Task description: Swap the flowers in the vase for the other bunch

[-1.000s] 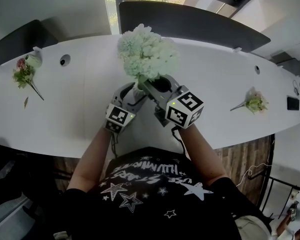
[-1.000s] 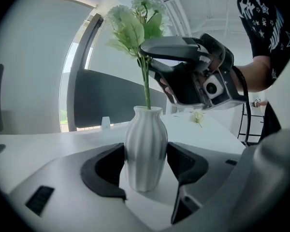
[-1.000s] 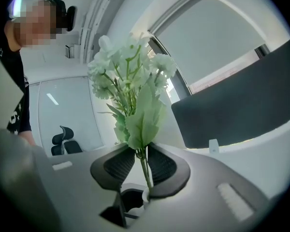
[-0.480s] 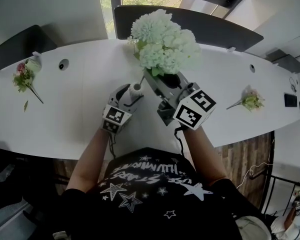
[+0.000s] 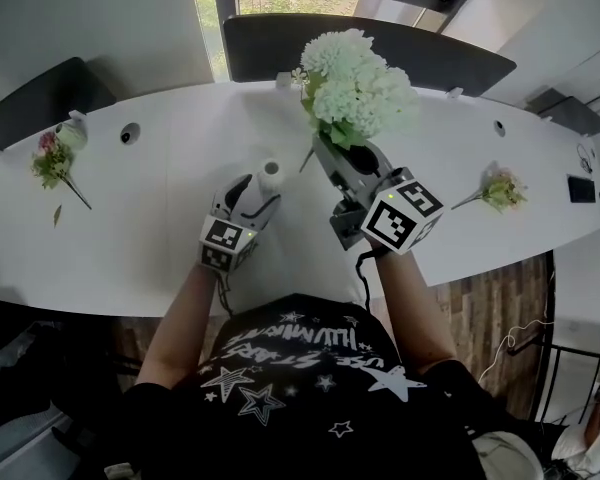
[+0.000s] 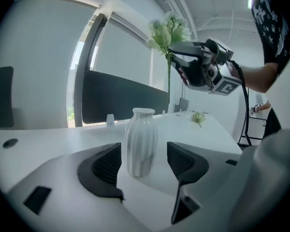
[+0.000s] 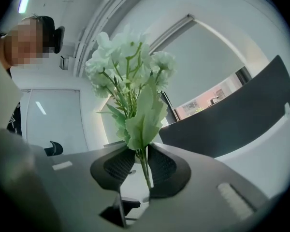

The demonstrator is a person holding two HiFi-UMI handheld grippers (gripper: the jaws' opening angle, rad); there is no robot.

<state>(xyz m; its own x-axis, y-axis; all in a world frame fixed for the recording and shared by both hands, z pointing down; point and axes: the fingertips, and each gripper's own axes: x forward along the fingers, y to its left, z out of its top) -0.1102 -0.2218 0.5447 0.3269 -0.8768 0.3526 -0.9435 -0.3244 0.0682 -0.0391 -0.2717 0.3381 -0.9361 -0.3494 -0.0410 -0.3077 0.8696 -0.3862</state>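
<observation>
A bunch of pale green-white flowers hangs in the air above the table, free of the vase. My right gripper is shut on its stems, and in the right gripper view the stems sit pinched between the dark pads. The small white ribbed vase stands upright and without flowers on the white table. My left gripper is open just behind it. In the left gripper view the vase stands between the jaw tips with a gap on each side, and the lifted bunch shows at upper right.
A pink and green bunch lies at the table's far left. A small pale bunch lies at the right, also seen in the left gripper view. A dark panel runs behind the table. A phone lies at the right end.
The right gripper has carried the bunch up and to the right, out of the vase. The vase now stands bare, and the left gripper has drawn back slightly from it.
</observation>
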